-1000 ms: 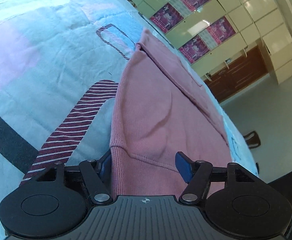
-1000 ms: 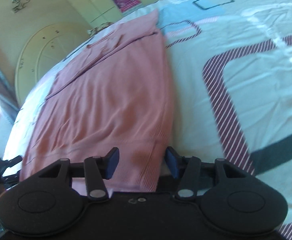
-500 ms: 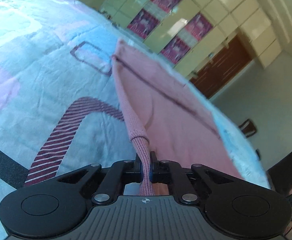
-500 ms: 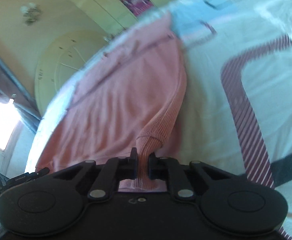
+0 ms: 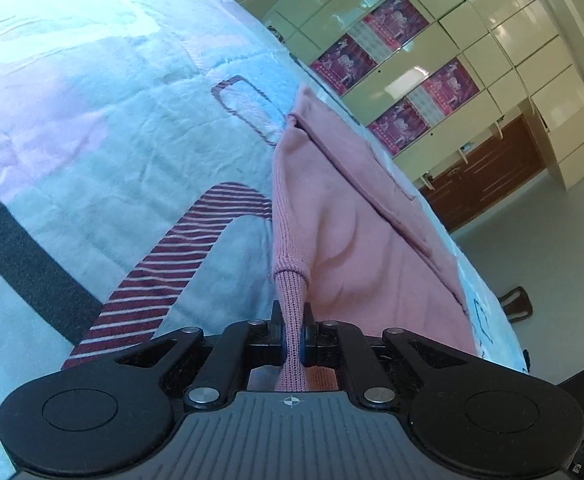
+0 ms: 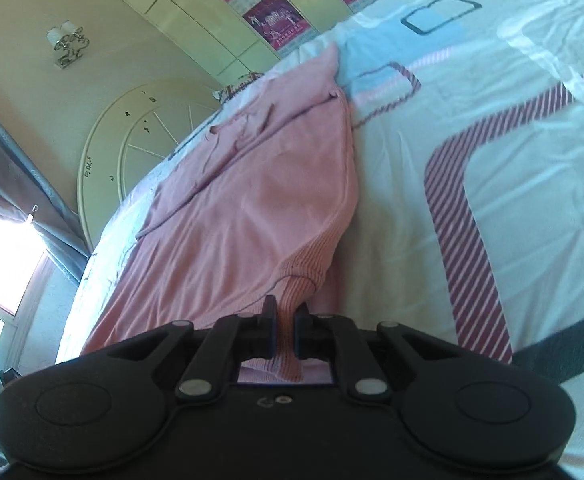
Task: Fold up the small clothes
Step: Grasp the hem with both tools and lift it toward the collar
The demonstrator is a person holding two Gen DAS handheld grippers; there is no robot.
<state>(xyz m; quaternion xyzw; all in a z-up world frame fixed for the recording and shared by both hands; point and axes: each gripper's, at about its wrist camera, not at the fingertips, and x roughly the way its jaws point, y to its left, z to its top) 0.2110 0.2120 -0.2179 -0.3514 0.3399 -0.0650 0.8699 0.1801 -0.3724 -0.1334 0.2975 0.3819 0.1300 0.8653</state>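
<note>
A: Left gripper (image 5: 292, 338)?
B: Jaws clenched on the ribbed hem of the pink top (image 5: 344, 216), hem corner bunched and raised.
A: Right gripper (image 6: 285, 330)?
B: Same, jaws pinching the top's (image 6: 247, 216) other hem corner.
A: Where's the top?
B: Flat on the bed (image 5: 103, 128), along one edge, far end toward the cupboards (image 5: 472, 40).

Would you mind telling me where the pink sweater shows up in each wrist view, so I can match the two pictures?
Left wrist: the pink sweater runs from bottom centre up to the right, its ribbed hem pinched in the left claw.
Right wrist: it fills centre-left, hem pinched in the right claw.
Shared landmark: the magenta posters on the cabinet doors.
</note>
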